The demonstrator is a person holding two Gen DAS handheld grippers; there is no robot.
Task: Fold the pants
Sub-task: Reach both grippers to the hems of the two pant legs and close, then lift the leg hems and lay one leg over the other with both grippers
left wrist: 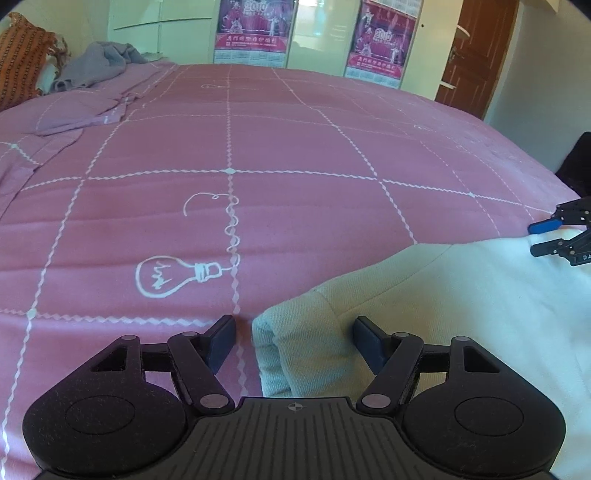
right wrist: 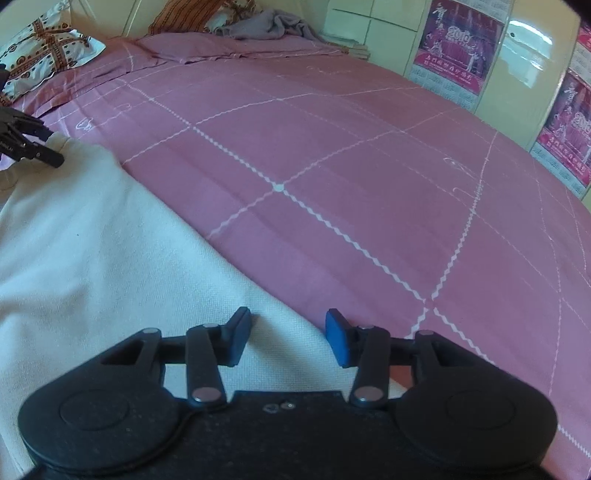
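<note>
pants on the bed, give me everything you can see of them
The pants are a pale cream, almost white garment of a woven or knit textured cloth, lying flat on the pink bedspread. In the left wrist view a rolled or folded end sits between the open fingers of the left gripper, ungripped. The right gripper, also open, hovers over the long edge, straddling it. No waistband or pockets are clearly visible.

Ahead of your claw lies the pink bedspread (left wrist: 295,147) — its lightbulb drawing (left wrist: 177,277) just forward-left. Far beyond: a grey blanket (left wrist: 99,62), two red posters (left wrist: 253,29), and a brown door (left wrist: 476,55).
</note>
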